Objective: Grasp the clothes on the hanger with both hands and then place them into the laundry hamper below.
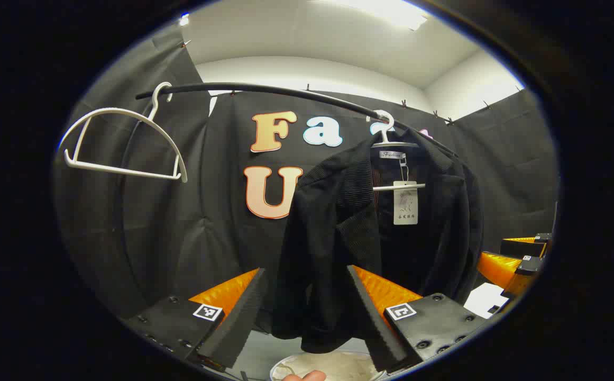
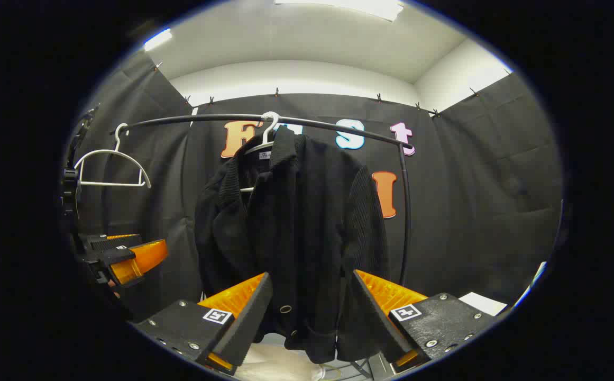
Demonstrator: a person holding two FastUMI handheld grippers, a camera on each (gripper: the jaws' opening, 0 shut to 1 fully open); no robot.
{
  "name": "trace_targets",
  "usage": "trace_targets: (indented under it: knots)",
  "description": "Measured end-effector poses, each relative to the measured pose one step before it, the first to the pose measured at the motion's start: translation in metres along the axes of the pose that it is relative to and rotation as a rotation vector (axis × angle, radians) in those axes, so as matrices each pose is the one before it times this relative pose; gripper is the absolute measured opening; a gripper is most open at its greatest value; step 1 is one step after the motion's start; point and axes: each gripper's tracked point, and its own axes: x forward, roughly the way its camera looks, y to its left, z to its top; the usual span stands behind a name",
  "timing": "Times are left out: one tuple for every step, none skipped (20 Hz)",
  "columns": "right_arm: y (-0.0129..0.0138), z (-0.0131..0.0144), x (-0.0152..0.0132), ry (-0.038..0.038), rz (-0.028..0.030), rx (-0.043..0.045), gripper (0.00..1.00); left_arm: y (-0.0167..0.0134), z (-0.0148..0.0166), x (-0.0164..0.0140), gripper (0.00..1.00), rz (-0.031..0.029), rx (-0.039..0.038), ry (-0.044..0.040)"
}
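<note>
Black jacket hangs on a white hanger from the rail, right of centre. Empty hanger upper left. Left gripper at bottom, fingers apart, nothing between them; hamper rim at bottom edge.

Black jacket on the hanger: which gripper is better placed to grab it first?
Probably the right gripper: the black jacket hangs centred between its open fingers, hem low between them. The left gripper is also open, but the jacket sits right of its centre.
</note>
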Motion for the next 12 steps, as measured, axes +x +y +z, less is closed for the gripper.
trace_targets:
  knots:
    - [0.00083,-0.00052,-0.00102,0.00123,-0.00065,-0.00240,1.00,0.00140,-0.00015,-0.00035,0.96,0.00182,-0.00238,0.00055]
    - [0.00062,-0.00026,-0.00155,0.00107,0.00046,-0.00221,1.00,0.00078,-0.00120,0.00081,0.96,0.00070,-0.00246,0.00208]
    - [0.00045,-0.00072,0.00083,0.00152,0.00010,-0.00184,0.94,0.00090,-0.00062,0.00046,0.96,0.00057,-0.00153,0.00125]
    - [0.00136,-0.00012,-0.00042,0.00275,0.00098,-0.00054,0.94,0.00081,-0.00060,0.00038,0.96,0.00140,-0.00096,-0.00013]
    - [0.00107,-0.00037,-0.00028,0.00234,0.00171,0.00148,0.94,0.00080,-0.00006,0.00033,0.96,0.00003,-0.00142,-0.00049]
    - [0.00131,0.00014,0.00028,0.00030,0.00127,0.00210,0.94,0.00040,-0.00028,0.00081,0.96,-0.00020,-0.00084,-0.00085]
    - [0.00077,0.00072,-0.00020,-0.00154,0.00069,0.00075,0.94,0.00034,-0.00031,0.00050,0.96,0.00023,0.00014,0.00007]
    - [0.00004,-0.00012,-0.00056,-0.00047,-0.00117,-0.00070,0.94,0.00054,-0.00031,-0.00094,0.96,-0.00142,-0.00009,-0.00089]
    - [0.00038,-0.00012,0.00000,0.00073,-0.00158,-0.00012,1.00,-0.00039,-0.00013,-0.00037,0.96,-0.00345,-0.00021,0.00123]
    - [0.00099,-0.00006,-0.00160,-0.00012,0.00010,0.00049,1.00,0.00024,-0.00042,-0.00163,1.00,-0.00174,0.00031,0.00082]
    - [0.00070,0.00014,-0.00073,-0.00079,-0.00013,0.00034,0.94,0.00006,0.00059,-0.00063,1.00,-0.00137,-0.00006,-0.00080]
    - [0.00119,-0.00014,-0.00212,0.00127,-0.00178,-0.00069,0.94,0.00017,0.00132,-0.00140,0.96,-0.00252,-0.00059,-0.00093]
